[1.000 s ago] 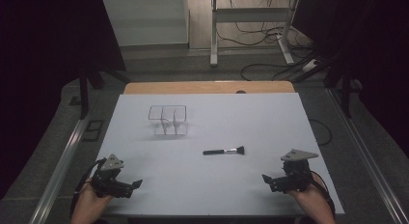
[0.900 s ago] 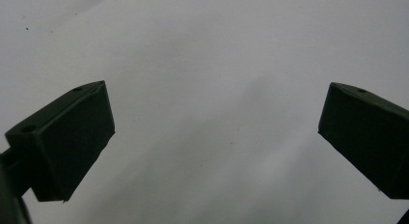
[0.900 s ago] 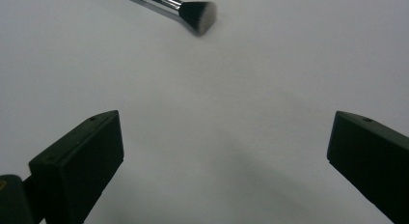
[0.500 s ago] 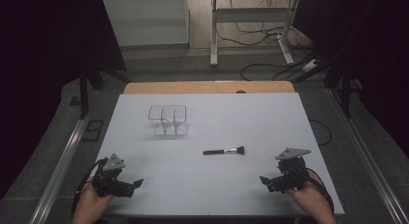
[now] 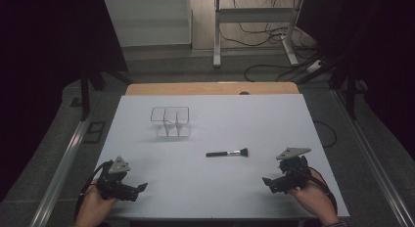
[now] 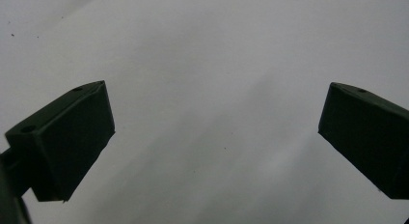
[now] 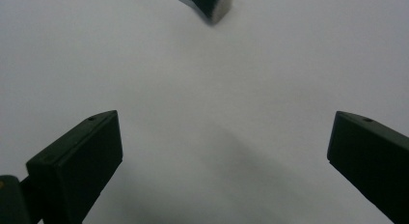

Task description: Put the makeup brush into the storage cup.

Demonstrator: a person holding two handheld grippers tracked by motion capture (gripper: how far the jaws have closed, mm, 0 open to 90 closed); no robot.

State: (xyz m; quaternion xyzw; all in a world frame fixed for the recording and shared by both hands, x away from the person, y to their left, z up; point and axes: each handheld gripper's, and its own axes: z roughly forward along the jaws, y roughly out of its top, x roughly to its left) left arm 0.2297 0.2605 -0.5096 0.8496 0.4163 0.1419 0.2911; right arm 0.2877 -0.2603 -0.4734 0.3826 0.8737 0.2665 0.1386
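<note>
A black-handled makeup brush (image 5: 227,152) lies flat on the white table (image 5: 215,114), right of centre, with its bristle end pointing right. Its bristle head (image 7: 212,2) shows at the top edge of the right gripper view. A clear plastic container (image 5: 170,122) with dividers stands farther back, left of centre. My left gripper (image 5: 140,189) rests near the front left edge, jaws wide open (image 6: 217,137) over bare table. My right gripper (image 5: 267,182) sits near the front right, jaws open (image 7: 226,151) and empty, pointing left, a short way in front of the brush.
A wooden strip (image 5: 213,88) borders the table's far edge. Metal rails (image 5: 63,163) run along both sides. Beyond the table the floor holds cables (image 5: 264,36) and a white stand's legs (image 5: 254,14).
My right gripper has drifted slightly to the left. The left gripper, brush and container have stayed put.
</note>
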